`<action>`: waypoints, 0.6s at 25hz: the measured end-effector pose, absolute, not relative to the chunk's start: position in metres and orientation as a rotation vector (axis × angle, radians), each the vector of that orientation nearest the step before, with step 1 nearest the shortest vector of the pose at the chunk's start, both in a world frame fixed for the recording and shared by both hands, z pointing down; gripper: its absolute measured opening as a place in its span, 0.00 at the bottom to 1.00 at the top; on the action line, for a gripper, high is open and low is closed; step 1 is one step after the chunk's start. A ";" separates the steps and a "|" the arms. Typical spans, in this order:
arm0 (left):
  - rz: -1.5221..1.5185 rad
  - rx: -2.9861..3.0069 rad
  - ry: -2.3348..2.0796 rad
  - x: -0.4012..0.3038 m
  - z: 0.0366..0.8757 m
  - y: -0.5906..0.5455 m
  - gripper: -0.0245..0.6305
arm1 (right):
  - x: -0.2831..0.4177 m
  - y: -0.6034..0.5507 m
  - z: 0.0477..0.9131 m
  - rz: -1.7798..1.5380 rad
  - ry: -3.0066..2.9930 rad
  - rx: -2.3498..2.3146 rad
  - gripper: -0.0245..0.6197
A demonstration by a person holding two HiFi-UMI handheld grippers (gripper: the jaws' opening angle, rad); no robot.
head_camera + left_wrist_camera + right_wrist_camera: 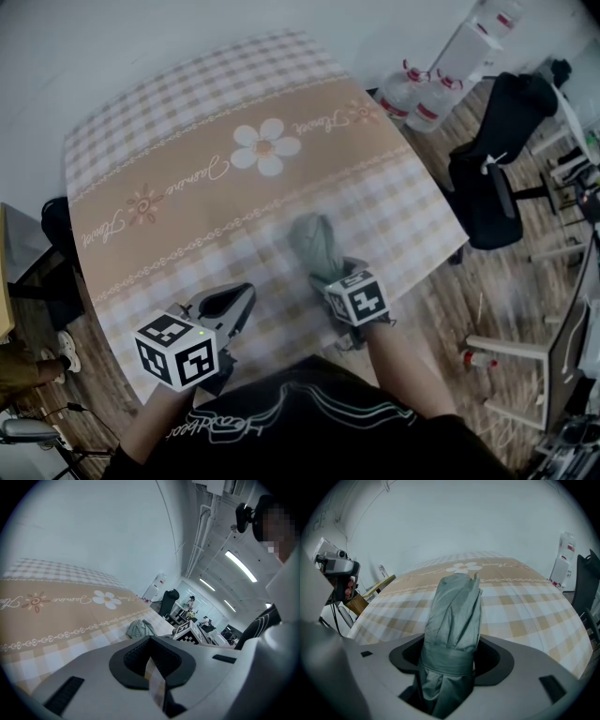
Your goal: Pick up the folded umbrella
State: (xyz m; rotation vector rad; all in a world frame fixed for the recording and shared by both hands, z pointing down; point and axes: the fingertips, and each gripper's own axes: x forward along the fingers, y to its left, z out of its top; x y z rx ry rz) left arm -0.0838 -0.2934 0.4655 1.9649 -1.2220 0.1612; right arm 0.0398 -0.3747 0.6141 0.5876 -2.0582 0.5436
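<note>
The folded umbrella [312, 246], a grey-green bundle with a strap round it, lies on the checked tablecloth [187, 187] near the table's front edge. My right gripper [330, 277] reaches down over its near end. In the right gripper view the umbrella [454, 616] runs up between the jaws of that gripper [449, 670], with dark gaps beside it, so the jaws stand open around it. My left gripper [247, 296] hovers to the left of the umbrella, shut and empty. In the left gripper view its jaws [152, 660] leave only a slit, and the umbrella [139, 628] lies beyond.
Large water bottles [422, 94] stand on the wooden floor past the table's right corner. A black office chair [497, 178] and white furniture [506, 352] are at the right. The table's front edge runs just below the grippers.
</note>
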 end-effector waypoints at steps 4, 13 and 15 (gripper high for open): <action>0.153 1.939 -1.248 -0.088 0.471 -0.296 0.03 | 0.039 -0.373 0.611 0.574 -2.074 0.553 0.49; 0.124 1.853 -1.330 -0.103 0.482 -0.300 0.03 | 0.036 -0.377 0.590 0.579 -2.149 0.472 0.49; 0.110 1.835 -1.351 -0.105 0.483 -0.301 0.03 | 0.031 -0.382 0.580 0.569 -2.189 0.452 0.49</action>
